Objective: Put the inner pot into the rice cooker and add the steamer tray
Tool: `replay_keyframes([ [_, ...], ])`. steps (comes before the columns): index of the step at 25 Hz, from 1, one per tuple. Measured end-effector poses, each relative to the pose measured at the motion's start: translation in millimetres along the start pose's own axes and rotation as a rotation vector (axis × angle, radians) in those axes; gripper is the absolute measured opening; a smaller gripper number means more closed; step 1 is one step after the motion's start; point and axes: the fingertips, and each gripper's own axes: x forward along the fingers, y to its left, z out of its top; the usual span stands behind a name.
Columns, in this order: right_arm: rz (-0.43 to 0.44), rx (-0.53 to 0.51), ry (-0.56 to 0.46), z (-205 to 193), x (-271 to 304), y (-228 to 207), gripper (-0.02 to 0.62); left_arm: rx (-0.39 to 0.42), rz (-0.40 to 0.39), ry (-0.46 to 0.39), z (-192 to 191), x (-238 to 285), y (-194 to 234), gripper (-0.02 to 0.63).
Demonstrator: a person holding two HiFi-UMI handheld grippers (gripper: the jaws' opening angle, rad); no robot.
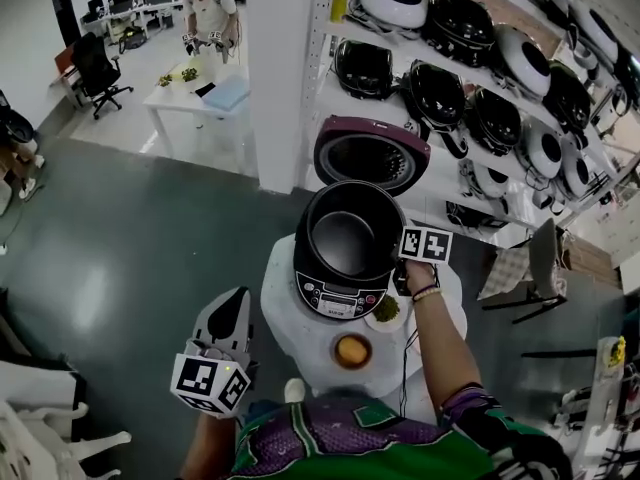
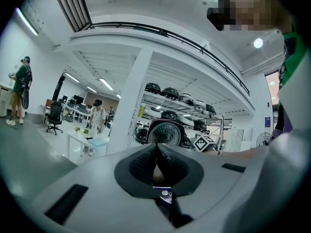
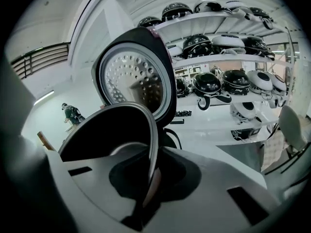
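In the head view, the inner pot is held over the open rice cooker by the right gripper. The left gripper is seen at the near left. In the left gripper view, its jaws are closed on nothing. In the right gripper view, the pot's rim is clamped. Next, the pot probably must be lowered level into the cooker, then released.

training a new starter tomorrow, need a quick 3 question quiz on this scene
1. True or false: the lid of the cooker is shut.
2. What grips the rim of the pot? A a bare hand; B the right hand-held gripper; C nothing.
3. Fill in: the cooker stands on a small white ___.
Key: 1 false; 2 B; 3 table.
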Motion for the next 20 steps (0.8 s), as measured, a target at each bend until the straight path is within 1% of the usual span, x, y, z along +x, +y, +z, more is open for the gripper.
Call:
replay_keyframes([
  [4, -0.014, -0.008, 0.037, -14, 16, -4, 0.026, -0.006, 0.026, 0.011, -3, -1, 6, 0.021],
  [9, -0.022, 0.001, 0.063, -26, 32, -10, 0.026, -0.008, 0.036, 0.031, -2, 0, 6, 0.021],
  [15, -0.070, -0.051, 0.072, -33, 44, -13, 0.031, -0.005, 0.047, 0.049, -4, 4, 8, 0.021],
  [20, -0.110, -0.086, 0.074, -36, 50, -14, 0.048, -0.012, 0.051, 0.051, -11, 5, 14, 0.021],
])
